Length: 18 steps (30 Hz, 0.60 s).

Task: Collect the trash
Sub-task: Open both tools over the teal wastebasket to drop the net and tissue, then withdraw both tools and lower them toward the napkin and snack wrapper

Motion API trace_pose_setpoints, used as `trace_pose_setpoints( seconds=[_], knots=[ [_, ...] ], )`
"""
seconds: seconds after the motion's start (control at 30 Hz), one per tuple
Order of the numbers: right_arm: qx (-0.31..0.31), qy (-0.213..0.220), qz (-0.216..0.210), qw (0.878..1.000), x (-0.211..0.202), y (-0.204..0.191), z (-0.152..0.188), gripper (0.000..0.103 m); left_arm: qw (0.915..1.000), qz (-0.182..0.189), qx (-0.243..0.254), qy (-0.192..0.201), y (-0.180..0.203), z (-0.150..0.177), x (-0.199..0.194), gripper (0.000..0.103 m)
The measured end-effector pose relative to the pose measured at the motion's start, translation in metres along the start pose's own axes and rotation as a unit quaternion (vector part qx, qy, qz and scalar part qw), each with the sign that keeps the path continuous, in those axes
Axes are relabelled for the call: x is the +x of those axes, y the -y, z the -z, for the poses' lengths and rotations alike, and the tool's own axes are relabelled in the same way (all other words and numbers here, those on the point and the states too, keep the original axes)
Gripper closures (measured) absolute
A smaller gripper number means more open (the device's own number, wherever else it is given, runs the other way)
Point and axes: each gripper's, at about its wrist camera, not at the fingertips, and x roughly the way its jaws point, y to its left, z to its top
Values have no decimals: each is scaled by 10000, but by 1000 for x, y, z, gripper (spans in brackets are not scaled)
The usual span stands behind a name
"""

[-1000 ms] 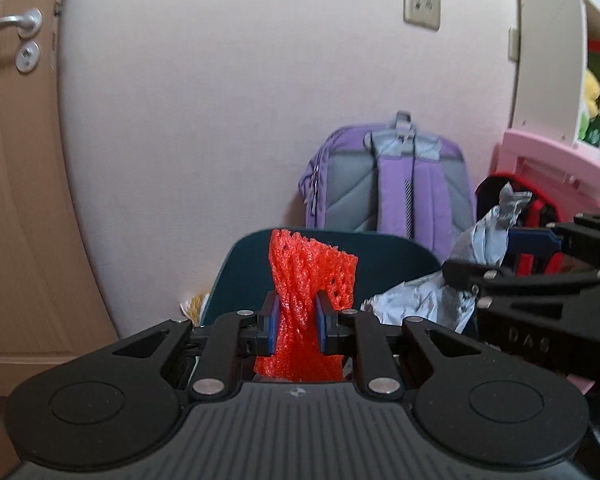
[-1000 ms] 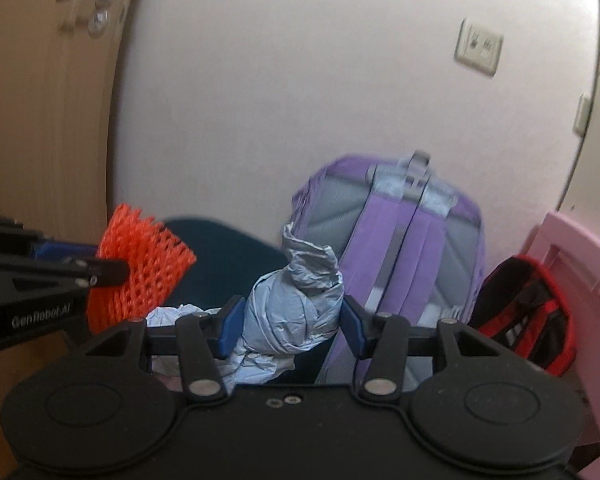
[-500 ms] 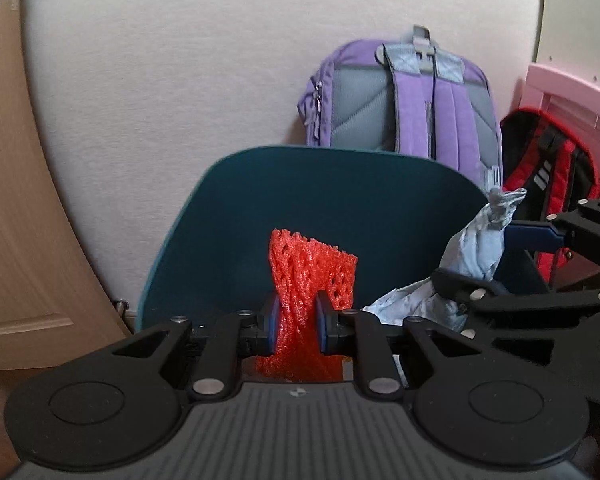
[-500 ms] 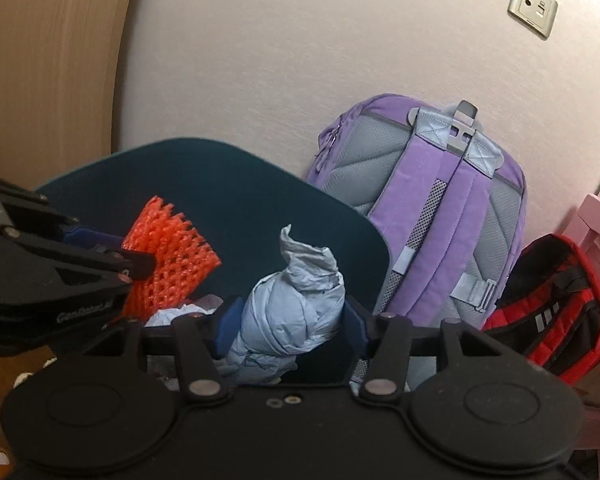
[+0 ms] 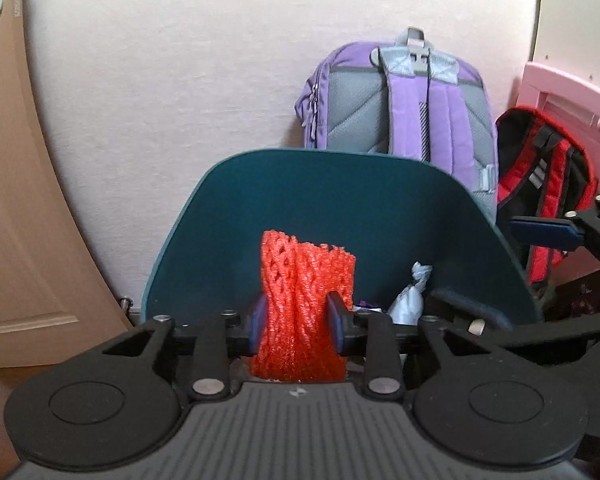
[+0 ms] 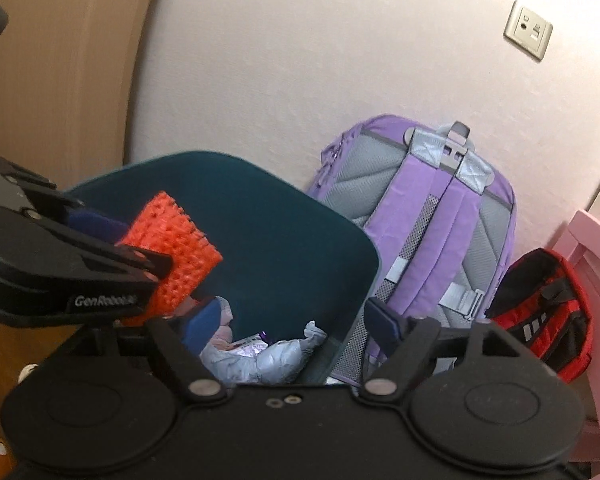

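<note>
Fingers of my left gripper (image 5: 296, 326) are spreading apart, with the crumpled red foam-mesh fruit sleeve (image 5: 306, 304) upright between them; the blue pads still lie against its sides. It hangs over the open mouth of the dark teal plastic trash bin (image 5: 340, 200), toward the bin's near edge.

Fingers of my right gripper (image 6: 296, 320) are also opening and already stand wide, with nothing between them. Below their gap, the crumpled grey plastic bag (image 6: 268, 360) lies inside the bin among other scraps, toward its right wall. In the right wrist view my left gripper (image 6: 156, 268) comes in from the left, with the red sleeve (image 6: 172, 252) above the bin's left side.

Behind the bin, a purple and grey backpack (image 5: 400, 100) leans upright against the pale wall, a red and black backpack (image 5: 548, 184) just beside it. A wooden door (image 5: 16, 200) stands at left.
</note>
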Motion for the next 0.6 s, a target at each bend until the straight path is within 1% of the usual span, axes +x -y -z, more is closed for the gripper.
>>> trace_pose_setpoints(
  seconds=[0.03, 0.07, 0.1, 0.23, 0.4, 0.57, 0.6],
  knots=[
    [-30, 22, 37, 10000, -6, 0, 0, 25, 10000, -7, -3, 36, 1, -1, -3, 54],
    [-54, 50, 67, 10000, -12, -1, -1, 25, 9999, -37, 5, 106, 2, -2, -8, 43],
    [-60, 80, 70, 9999, -19, 0, -1, 25, 9998, -62, 22, 181, 4, -2, -14, 42],
    [-16, 189, 90, 9998, -47, 3, -2, 24, 9996, 15, 25, 279, 9, -2, -39, 41],
    [186, 322, 37, 9993, -89, 5, 1, 22, 9988, 30, 49, 484, 14, 3, -81, 33],
    [342, 363, -20, 9988, -127, 2, 10, 21, 9982, 123, 11, 595, 15, 12, -120, 32],
    [378, 358, -49, 9986, -133, 2, 11, 21, 9980, 131, 5, 625, 15, 15, -128, 30]
  ],
)
